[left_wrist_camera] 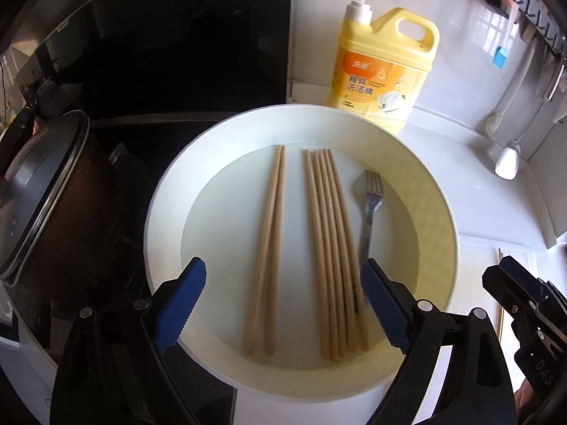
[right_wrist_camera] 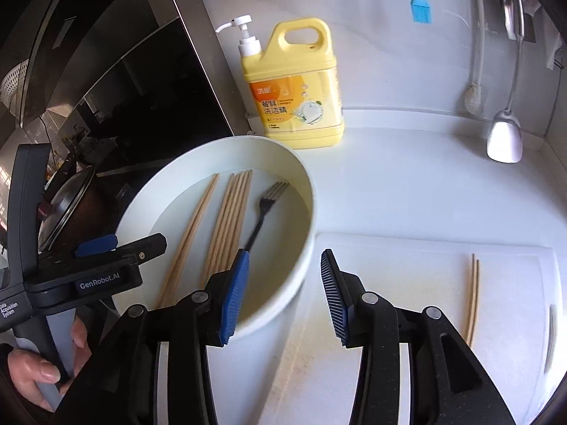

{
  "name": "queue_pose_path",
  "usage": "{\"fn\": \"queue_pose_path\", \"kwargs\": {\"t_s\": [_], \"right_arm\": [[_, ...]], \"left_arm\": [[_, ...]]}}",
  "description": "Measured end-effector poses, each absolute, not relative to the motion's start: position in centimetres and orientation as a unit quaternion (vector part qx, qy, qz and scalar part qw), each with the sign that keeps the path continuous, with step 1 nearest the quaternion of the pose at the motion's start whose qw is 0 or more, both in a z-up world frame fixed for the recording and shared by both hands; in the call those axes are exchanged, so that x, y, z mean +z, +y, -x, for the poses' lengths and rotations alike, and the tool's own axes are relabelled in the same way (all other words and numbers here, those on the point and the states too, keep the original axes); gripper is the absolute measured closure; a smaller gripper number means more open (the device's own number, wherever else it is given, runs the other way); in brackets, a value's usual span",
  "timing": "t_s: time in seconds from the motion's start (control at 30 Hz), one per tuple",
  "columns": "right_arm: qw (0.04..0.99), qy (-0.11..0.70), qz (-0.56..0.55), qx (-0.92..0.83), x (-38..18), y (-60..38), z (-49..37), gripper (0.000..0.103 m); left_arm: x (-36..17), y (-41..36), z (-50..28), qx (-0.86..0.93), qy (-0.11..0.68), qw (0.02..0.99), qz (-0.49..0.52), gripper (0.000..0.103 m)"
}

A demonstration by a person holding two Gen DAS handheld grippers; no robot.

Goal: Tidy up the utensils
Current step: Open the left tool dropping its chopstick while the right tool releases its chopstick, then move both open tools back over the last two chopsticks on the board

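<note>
A white tabletop (right_wrist_camera: 407,194) carries a white basin (left_wrist_camera: 166,212) at frame centre, holding chopsticks (left_wrist_camera: 329,248) and a fork (left_wrist_camera: 372,198); left claw (left_wrist_camera: 283,304) released above it; right claw (right_wrist_camera: 283,297) released, empty, lower centre; two chopsticks (right_wrist_camera: 473,294) lie lower right.

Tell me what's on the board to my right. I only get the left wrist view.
Observer: Two chopsticks lie side by side on the board, outside the bowl.
Operator: Is the right claw holding anything?
Observer: No. The right claw is open and empty, with one finger over the bowl and the other over the board.
Operator: My own finger hides the fork's handle.
Observer: The fork has a dark handle that lies beside the bundle, not on it.
</note>
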State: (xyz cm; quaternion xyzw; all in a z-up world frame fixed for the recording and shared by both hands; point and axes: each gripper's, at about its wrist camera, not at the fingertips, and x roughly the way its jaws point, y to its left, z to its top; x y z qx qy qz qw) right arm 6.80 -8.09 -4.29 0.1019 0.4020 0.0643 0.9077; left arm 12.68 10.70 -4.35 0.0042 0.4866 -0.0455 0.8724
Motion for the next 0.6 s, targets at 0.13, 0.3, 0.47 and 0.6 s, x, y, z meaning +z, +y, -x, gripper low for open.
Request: {"fn": "queue_pose_path", "kwargs": {"t_s": [0.13,0.3,0.47,0.6], "right_arm": [[0.906,0.407,-0.105,0.044,-4.5,-12.5,-3.4,0.059],[0.900,0.419,-0.115,0.024,-5.4,-18.0,0.6,0.054],[0.900,0.421,-0.112,0.022,-6.5,-22.1,3.7,0.050],[0.900,0.424,-0.101,0.022,-7.8,-24.0,5.0,0.049]], "left_arm": [[-3.4,7.4,-9.7,-0.056,0.476,0.878,-0.003,0.010],[-3.5,2.6,-6.2,-0.067,0.479,0.875,-0.001,0.008],[-4.1,-1.7,-2.7,-0.057,0.483,0.874,-0.011,0.007],[-4.7,-3.3,-0.5,-0.048,0.484,0.873,-0.002,0.007]]}}
